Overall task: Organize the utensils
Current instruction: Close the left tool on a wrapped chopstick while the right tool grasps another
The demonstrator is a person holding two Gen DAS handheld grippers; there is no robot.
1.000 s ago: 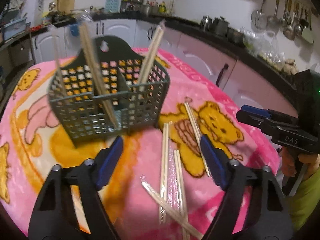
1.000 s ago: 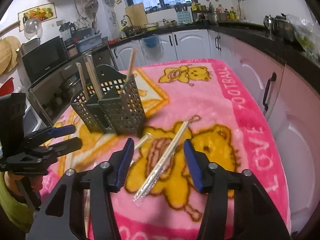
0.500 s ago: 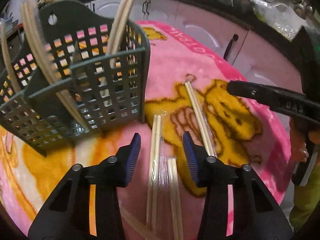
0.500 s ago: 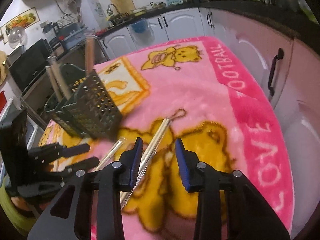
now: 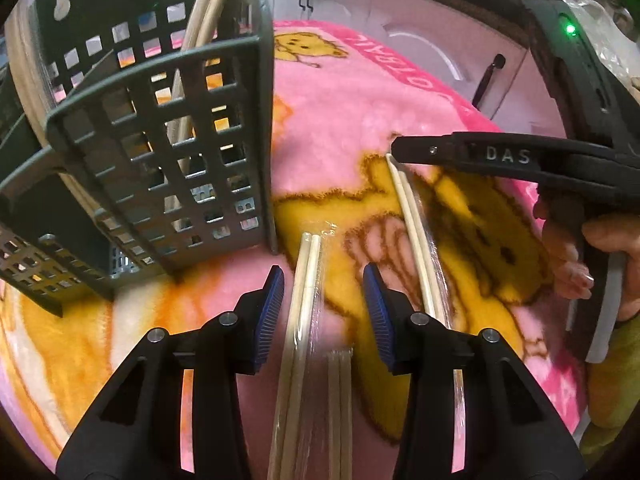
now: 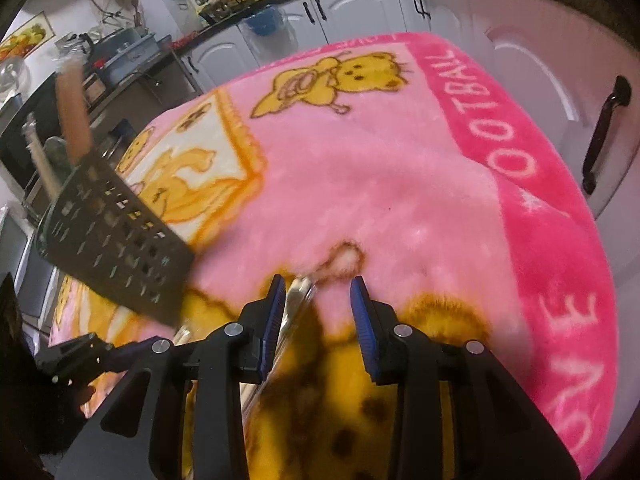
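A dark grey perforated utensil basket (image 5: pixel 160 168) stands on the pink blanket at left and holds several wrapped chopstick pairs; it also shows in the right wrist view (image 6: pixel 116 252). My left gripper (image 5: pixel 323 300) is open, low over the blanket, straddling a wrapped chopstick pair (image 5: pixel 304 300). Another pair (image 5: pixel 339 408) lies just right of it. My right gripper (image 6: pixel 318 312) is open, its jaws straddling the end of a third wrapped pair (image 6: pixel 294 304), also seen in the left wrist view (image 5: pixel 416 240). The right gripper (image 5: pixel 400 152) reaches in from the right there.
The pink teddy-bear blanket (image 6: pixel 380 168) covers the table. White kitchen cabinets (image 6: pixel 360 4) and a dark counter lie behind. A cabinet with a black handle (image 6: pixel 604 128) stands close on the right, past the table edge.
Both grippers have moved forward and down toward the blanket. The left now straddles the chopstick pair beside the basket; the right has come down over the end of its pair.
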